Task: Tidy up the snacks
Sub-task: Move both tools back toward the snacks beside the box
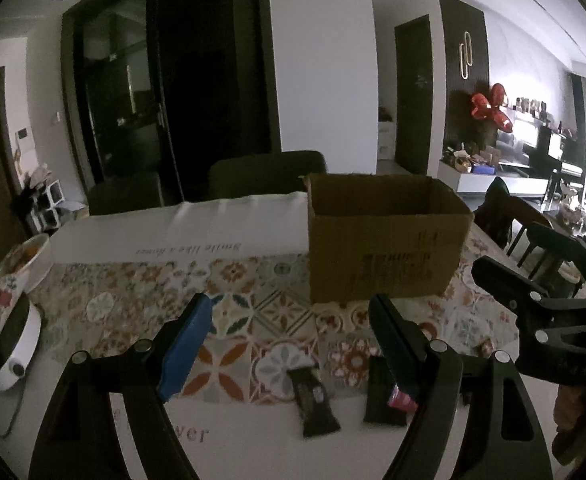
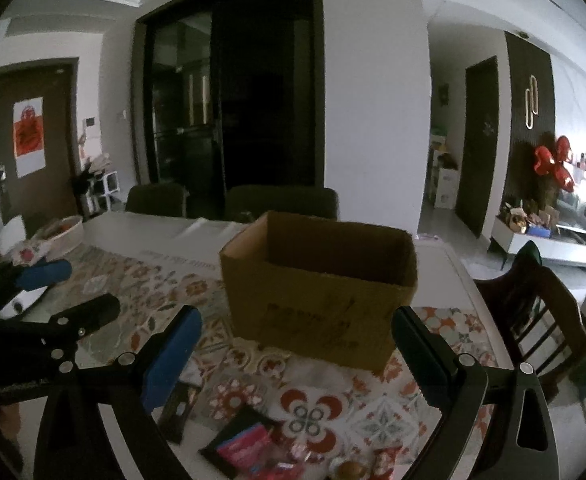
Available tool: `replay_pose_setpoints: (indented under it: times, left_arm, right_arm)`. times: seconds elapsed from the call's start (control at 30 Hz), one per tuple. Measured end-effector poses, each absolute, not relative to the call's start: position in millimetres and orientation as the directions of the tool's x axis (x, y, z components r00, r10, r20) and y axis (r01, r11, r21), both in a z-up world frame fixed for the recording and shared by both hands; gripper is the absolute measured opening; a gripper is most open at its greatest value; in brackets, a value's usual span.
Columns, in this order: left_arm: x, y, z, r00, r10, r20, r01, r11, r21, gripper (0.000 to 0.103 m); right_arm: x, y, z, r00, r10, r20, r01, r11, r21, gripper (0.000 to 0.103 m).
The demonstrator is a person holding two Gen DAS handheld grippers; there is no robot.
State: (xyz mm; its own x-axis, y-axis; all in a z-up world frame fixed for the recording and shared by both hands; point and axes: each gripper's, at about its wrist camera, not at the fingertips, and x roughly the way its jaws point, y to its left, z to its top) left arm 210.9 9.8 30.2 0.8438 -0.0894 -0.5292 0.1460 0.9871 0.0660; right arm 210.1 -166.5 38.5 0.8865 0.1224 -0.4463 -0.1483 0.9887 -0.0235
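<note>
An open brown cardboard box (image 1: pixel 385 240) (image 2: pixel 321 292) stands on the patterned tablecloth (image 1: pixel 153 300), beyond both grippers. My left gripper (image 1: pixel 291 302) is open with nothing between its fingers. Below it lie a dark snack bar (image 1: pixel 313 400) and a dark packet (image 1: pixel 383 396) with a pink patch. My right gripper (image 2: pixel 297 316) is open too, and holds nothing. A dark packet with a pink label (image 2: pixel 241 444), a dark bar (image 2: pixel 179 408) and small wrapped sweets (image 2: pixel 381 460) lie near the table's front edge. Each gripper shows at the edge of the other's view, the right gripper (image 1: pixel 533 292) and the left gripper (image 2: pixel 53 292).
A bowl (image 1: pixel 29 260) with a floral cloth and a white appliance (image 1: pixel 13 356) sit at the table's left end. Dark chairs (image 2: pixel 281 200) stand behind the table, and a wooden chair (image 2: pixel 541 312) stands at its right. A white paper strip (image 1: pixel 181 232) lies behind the pattern.
</note>
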Motion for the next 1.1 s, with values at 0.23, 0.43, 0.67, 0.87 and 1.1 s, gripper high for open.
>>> replay_pose_setpoints:
  times: [0.23, 0.43, 0.67, 0.87, 1.1]
  left_arm:
    - [187.5, 17.5, 4.3, 0.824, -0.087, -0.56, 0.141, 0.988, 0.055, 0.08]
    - [174.0, 17.6, -10.1, 0.817, -0.071, -0.572, 0.131, 0.989, 0.064, 0.08]
    - [165.0, 17.0, -28.7, 0.809, -0.051, -0.586, 0.12, 0.99, 0.079, 0.08]
    - [170.5, 16.4, -45.8, 0.796, -0.045, -0.604, 0.118, 0.99, 0.082, 0.08]
    - [183.3, 11.2, -70.7, 0.749, -0.054, -0.66, 0.134, 0.988, 0.071, 0.08]
  right_arm:
    - [183.8, -153.7, 19.5, 0.879, 0.12, -0.462, -0.164, 0.985, -0.057, 0.096]
    - [172.7, -150.0, -2.2, 0.847, 0.142, -0.512, -0.188, 0.981, -0.038, 0.096]
    - [167.0, -150.3, -24.8, 0.82, 0.16, -0.55, -0.206, 0.978, -0.023, 0.096]
    - [166.5, -147.1, -45.2, 0.798, 0.144, -0.584, -0.21, 0.977, -0.045, 0.096]
    - [177.6, -147.5, -71.9, 0.743, 0.177, -0.645, -0.245, 0.969, -0.017, 0.084]
